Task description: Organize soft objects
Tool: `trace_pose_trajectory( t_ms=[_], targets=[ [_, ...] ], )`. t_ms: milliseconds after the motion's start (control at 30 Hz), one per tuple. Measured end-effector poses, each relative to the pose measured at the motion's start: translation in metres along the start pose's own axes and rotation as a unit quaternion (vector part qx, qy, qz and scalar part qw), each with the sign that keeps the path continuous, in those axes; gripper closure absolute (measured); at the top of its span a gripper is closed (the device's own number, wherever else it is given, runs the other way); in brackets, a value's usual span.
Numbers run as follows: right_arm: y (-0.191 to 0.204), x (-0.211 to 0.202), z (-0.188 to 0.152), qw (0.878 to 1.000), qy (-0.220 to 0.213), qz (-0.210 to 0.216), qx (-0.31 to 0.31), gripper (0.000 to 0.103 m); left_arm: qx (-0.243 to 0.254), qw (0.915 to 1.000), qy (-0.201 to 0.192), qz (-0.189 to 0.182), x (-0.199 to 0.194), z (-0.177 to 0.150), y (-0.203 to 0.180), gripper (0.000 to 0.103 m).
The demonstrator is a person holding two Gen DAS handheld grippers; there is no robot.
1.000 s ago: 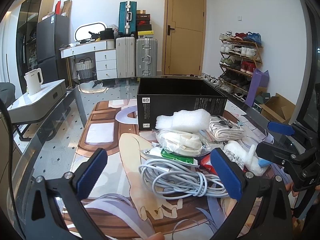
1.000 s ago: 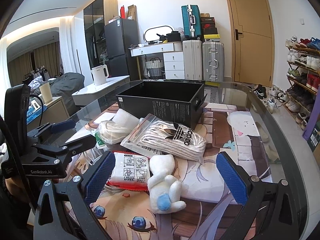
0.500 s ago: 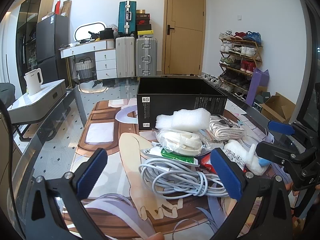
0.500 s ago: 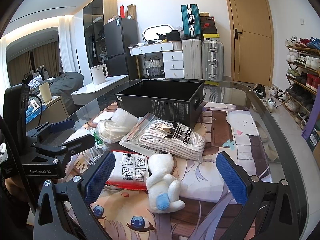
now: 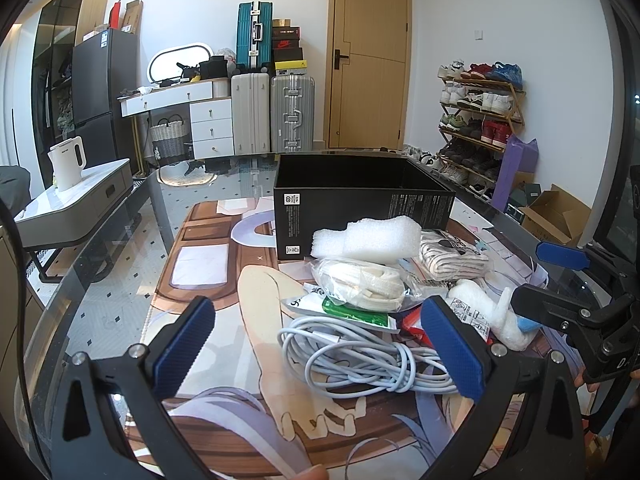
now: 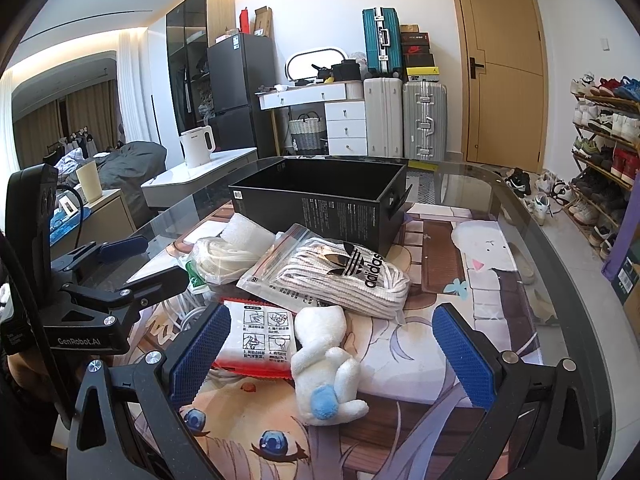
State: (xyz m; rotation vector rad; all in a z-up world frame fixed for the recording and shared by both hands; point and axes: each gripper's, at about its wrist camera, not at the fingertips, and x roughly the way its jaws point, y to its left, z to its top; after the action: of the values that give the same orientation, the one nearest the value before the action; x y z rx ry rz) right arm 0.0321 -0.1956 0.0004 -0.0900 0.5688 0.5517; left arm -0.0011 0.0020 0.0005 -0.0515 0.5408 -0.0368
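Between the right gripper's point(image 6: 331, 354) wide-spread, empty fingers — white plush toy point(image 6: 326, 368); left gripper point(image 5: 318, 346) likewise over cable coil point(image 5: 360, 356).

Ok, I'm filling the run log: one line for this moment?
left hand-held gripper open over cable coil | right hand-held gripper open around plush toy | black box empty

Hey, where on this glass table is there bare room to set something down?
Free: the printed mat left of the black cardboard box and coiled white cable; also the mat right of the bagged striped laces. The box looks empty. Crowded: the pile from foam block to white plush toy.
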Motion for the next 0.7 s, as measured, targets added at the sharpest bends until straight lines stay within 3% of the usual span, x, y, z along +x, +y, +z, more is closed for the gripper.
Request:
trace_pose_trajectory(
  t_ms=[400, 700],
  targets=[
    [-0.007, -0.001, -0.002, 1.000, 0.001, -0.006, -0.001, 0.001, 0.000, 1.0000, 0.000, 0.000, 0.001, -0.001, 0.002, 0.000],
    [-0.015, 0.004, -0.002, 0.999, 0.036, -0.037, -0.004, 0.001, 0.005, 0.9999, -0.011, 0.006, 0.001, 0.004, 0.005, 0.000]
  ],
)
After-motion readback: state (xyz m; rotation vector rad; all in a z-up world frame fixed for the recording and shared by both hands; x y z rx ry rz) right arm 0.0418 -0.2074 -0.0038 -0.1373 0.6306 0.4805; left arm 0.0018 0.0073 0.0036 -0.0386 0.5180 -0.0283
